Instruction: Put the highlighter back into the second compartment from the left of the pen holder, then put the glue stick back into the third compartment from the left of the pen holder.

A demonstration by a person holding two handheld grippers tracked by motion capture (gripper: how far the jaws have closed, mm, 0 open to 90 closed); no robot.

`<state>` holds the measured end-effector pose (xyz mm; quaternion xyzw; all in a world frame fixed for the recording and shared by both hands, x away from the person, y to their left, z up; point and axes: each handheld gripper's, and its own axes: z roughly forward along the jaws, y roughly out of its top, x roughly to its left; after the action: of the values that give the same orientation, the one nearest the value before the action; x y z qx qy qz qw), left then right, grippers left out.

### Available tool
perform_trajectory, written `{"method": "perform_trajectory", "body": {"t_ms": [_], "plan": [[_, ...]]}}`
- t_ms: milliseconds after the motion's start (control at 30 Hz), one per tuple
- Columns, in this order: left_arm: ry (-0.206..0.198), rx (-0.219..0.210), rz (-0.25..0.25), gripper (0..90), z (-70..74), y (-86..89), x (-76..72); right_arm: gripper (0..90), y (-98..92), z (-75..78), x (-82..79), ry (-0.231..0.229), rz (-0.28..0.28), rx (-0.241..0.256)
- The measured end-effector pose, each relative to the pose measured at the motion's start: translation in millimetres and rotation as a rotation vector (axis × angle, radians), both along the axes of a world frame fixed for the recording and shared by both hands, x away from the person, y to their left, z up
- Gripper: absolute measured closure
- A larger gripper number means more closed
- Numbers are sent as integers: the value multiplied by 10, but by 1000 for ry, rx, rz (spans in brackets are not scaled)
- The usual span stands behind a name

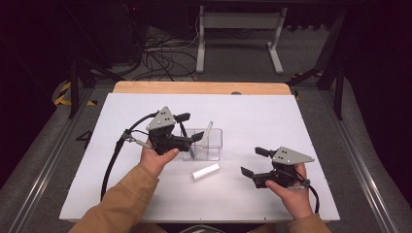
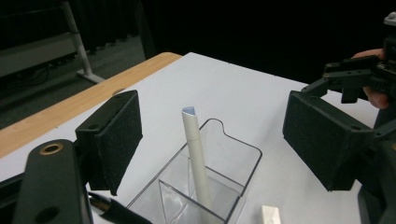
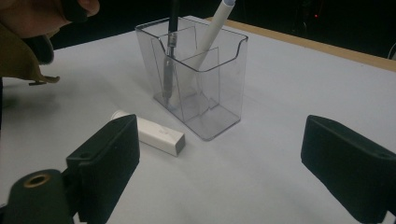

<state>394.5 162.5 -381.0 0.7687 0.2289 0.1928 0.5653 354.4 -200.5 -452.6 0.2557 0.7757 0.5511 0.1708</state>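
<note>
A clear plastic holder [image 1: 214, 145] with compartments stands mid-table. A white pen [image 1: 208, 131] leans in one compartment and a black pen [image 1: 185, 134] stands in another. My left gripper [image 1: 190, 127] hovers open at the holder's left end, its jaws on either side of the black pen's top without touching it. In the left gripper view the white pen [image 2: 196, 154] rises between my open jaws. A short white tube [image 1: 205, 171] lies on the table in front of the holder. My right gripper [image 1: 252, 161] is open and empty, right of the tube. In the right gripper view, tube [image 3: 154, 133] and holder [image 3: 219, 88] lie ahead.
The work surface is a white board [image 1: 291, 126] with a wooden strip [image 1: 194, 87] along its far edge. Beyond it, cables [image 1: 160, 56] lie on the floor by a white frame's legs [image 1: 238, 34]. Metal rails run along both sides of the table.
</note>
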Motion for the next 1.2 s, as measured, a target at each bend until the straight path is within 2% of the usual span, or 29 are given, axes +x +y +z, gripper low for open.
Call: {"method": "perform_trajectory", "body": {"t_ms": [167, 300, 500, 533, 700, 867, 933, 1067, 1200], "plan": [[-4, 5, -15, 192, 46, 39, -90, 95, 21, -1, -4, 2, 12, 17], [-10, -2, -8, 188, 40, 76, -127, 85, 14, 11, -14, -6, 24, 26], [-38, 37, 8, 182, 60, 167, -202, 78, 5, 18, -12, -11, 28, 23], [-41, 33, 13, 182, 62, 181, -217, 78, 8, 17, -14, -11, 28, 19], [-25, 15, 10, 180, 74, 258, -261, 78, 18, 18, -18, -13, 30, 15], [-19, 22, 16, 174, 72, 321, -312, 66, 18, 23, -23, -13, 37, 21], [-11, 19, 28, 172, 71, 366, -362, 66, 25, 32, -31, -21, 34, 22], [-23, 30, 57, 172, 45, 477, -470, 68, 30, 55, -46, -36, 34, 16], [13, 55, 87, 173, -39, 604, -559, 89, 35, 54, -51, -37, 39, 6]]}}
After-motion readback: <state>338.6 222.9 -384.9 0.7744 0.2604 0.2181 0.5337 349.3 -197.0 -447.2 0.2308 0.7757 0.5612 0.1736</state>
